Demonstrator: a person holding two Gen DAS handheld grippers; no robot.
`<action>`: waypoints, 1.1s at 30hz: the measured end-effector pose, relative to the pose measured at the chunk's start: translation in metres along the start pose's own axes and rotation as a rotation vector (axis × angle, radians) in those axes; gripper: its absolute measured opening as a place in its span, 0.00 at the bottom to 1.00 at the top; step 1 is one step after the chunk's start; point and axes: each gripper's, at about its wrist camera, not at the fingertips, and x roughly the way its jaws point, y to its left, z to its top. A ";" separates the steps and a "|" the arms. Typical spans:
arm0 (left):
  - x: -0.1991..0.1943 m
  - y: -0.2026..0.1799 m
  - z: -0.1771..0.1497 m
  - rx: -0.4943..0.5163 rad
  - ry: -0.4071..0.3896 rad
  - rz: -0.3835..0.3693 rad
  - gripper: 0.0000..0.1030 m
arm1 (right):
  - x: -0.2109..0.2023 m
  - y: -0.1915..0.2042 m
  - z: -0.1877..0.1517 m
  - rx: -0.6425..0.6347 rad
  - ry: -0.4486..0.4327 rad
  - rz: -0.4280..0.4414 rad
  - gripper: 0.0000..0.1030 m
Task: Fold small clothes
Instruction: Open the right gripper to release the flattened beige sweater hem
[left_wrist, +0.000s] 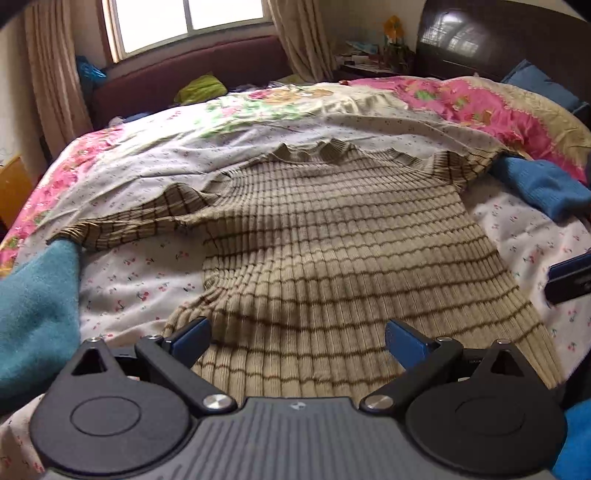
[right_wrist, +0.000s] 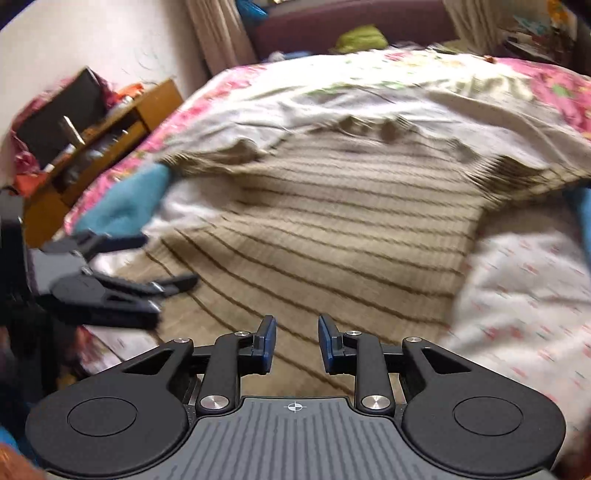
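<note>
Both hand-held grippers hover over the near hem of a tan striped sweater (left_wrist: 332, 251), holding nothing. On the left gripper (left_wrist: 297, 338) the blue-padded fingers are spread wide apart above the hem. On the right gripper (right_wrist: 297, 345) the fingers stand a narrow gap apart, with only cloth showing between them. That sweater lies flat and face-up in the middle of a bed, collar at the far end, both short sleeves spread out sideways. Beneath it is a white floral sheet (left_wrist: 147, 280). A teal cloth (left_wrist: 37, 302) lies just beside one sleeve, a blue cloth (left_wrist: 543, 184) beside the other. Farther back are a pink flowered quilt (left_wrist: 461, 99) and a curtained window (left_wrist: 184, 22).
</note>
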 end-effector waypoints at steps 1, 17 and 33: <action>0.001 -0.002 0.001 -0.003 -0.003 0.007 1.00 | 0.004 0.003 0.003 -0.001 -0.008 0.008 0.26; 0.043 -0.019 -0.003 -0.122 0.088 0.003 1.00 | 0.049 0.002 -0.012 0.093 -0.006 -0.076 0.26; 0.048 -0.022 -0.007 -0.109 0.079 0.006 1.00 | 0.073 -0.003 -0.018 0.116 0.051 -0.114 0.26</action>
